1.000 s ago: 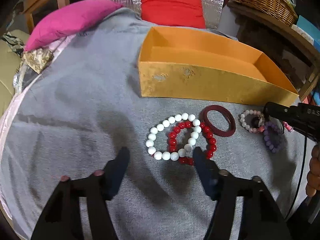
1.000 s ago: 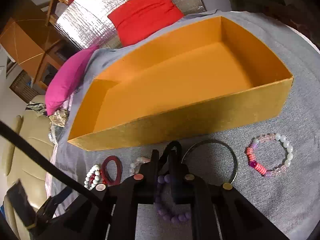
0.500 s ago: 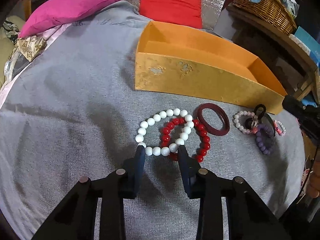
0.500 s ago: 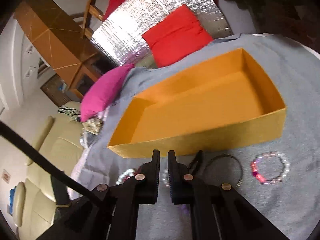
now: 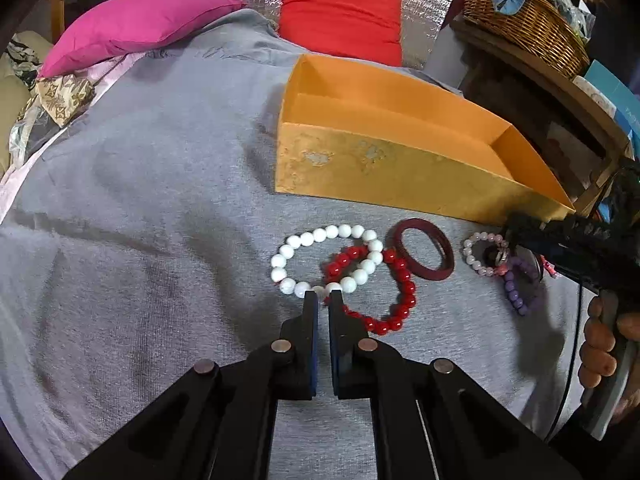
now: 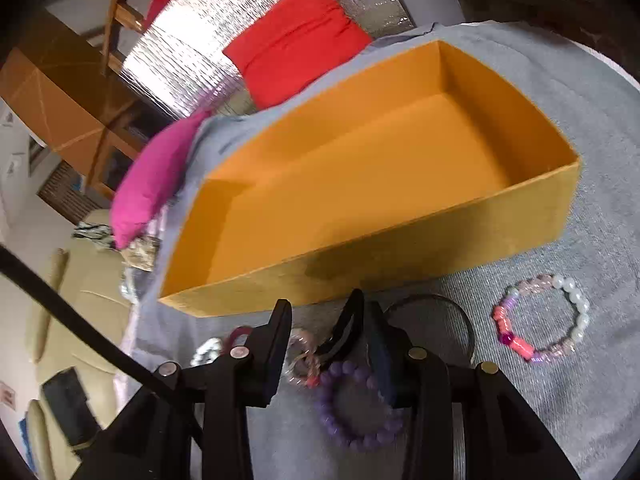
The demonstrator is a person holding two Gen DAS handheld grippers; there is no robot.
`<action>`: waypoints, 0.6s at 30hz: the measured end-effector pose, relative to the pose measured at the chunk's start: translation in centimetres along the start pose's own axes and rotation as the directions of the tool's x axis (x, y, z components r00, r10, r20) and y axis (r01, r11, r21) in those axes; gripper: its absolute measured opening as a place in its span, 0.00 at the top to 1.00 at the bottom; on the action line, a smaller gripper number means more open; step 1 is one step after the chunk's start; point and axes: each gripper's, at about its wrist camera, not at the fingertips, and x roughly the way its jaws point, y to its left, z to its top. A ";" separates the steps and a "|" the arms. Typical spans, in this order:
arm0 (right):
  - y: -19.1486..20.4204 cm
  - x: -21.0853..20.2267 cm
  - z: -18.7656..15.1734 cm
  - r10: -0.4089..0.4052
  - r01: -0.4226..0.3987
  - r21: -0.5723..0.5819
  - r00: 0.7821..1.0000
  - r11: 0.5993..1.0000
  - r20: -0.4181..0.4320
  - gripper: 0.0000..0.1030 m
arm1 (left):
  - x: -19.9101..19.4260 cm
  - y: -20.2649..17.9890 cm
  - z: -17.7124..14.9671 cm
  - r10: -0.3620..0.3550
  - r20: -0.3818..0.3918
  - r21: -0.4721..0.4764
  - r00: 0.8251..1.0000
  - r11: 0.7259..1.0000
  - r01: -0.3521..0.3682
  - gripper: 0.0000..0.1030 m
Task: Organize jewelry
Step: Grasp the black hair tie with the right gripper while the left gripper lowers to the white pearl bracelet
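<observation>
An empty orange box stands on a grey cloth, also in the right wrist view. In front of it lie a white bead bracelet overlapping a red bead bracelet, a dark red bangle, a pale pink bead bracelet and a purple bead bracelet. My left gripper is shut on the white bracelet's near edge. My right gripper is open over the purple bracelet, with a black ring between its jaws. A thin metal bangle and a mixed pink bracelet lie right.
A magenta pillow and a red pillow lie at the far side of the cloth. A wicker basket sits on a wooden shelf at right. A beige sofa is left of the table.
My left gripper moved forward and closed onto the white bracelet's near beads. My right gripper, shut half a second ago, has opened and lowered over the purple bracelet and black ring.
</observation>
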 end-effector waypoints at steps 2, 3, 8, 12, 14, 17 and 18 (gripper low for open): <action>0.3 0.6 -0.3 -0.045 0.044 -0.024 0.999 0.999 -0.017 0.88 | 0.1 0.1 0.0 -0.005 -0.010 0.002 1.000 1.000 0.005 0.91; 0.4 0.5 -0.4 -0.053 0.053 -0.037 0.999 0.998 -0.007 0.89 | 0.0 0.2 -0.1 -0.008 -0.010 0.004 1.000 1.000 0.008 0.78; 2.0 -2.2 -1.0 -0.018 0.031 -0.136 0.996 0.990 0.091 0.92 | -0.5 -0.6 -0.1 0.005 0.027 0.031 1.000 0.999 -0.006 0.47; 2.9 -4.3 -1.3 0.103 -0.075 -0.187 0.985 0.980 0.142 0.92 | 0.9 -1.5 0.2 0.015 -0.011 0.046 1.000 0.999 -0.014 0.47; 3.6 -5.5 -1.5 0.173 -0.128 -0.232 0.968 0.964 0.181 0.92 | 1.5 -1.6 0.5 0.017 -0.025 0.033 1.000 0.999 -0.016 0.47; 4.6 -6.9 -2.0 0.238 -0.171 -0.293 0.947 0.941 0.214 0.92 | 1.9 -1.5 0.9 0.031 -0.021 0.024 0.999 0.999 -0.030 0.46; 4.9 -7.0 -2.1 0.251 -0.177 -0.312 0.943 0.934 0.217 0.92 | 2.0 -1.6 1.0 0.037 -0.017 0.027 0.999 0.999 -0.037 0.46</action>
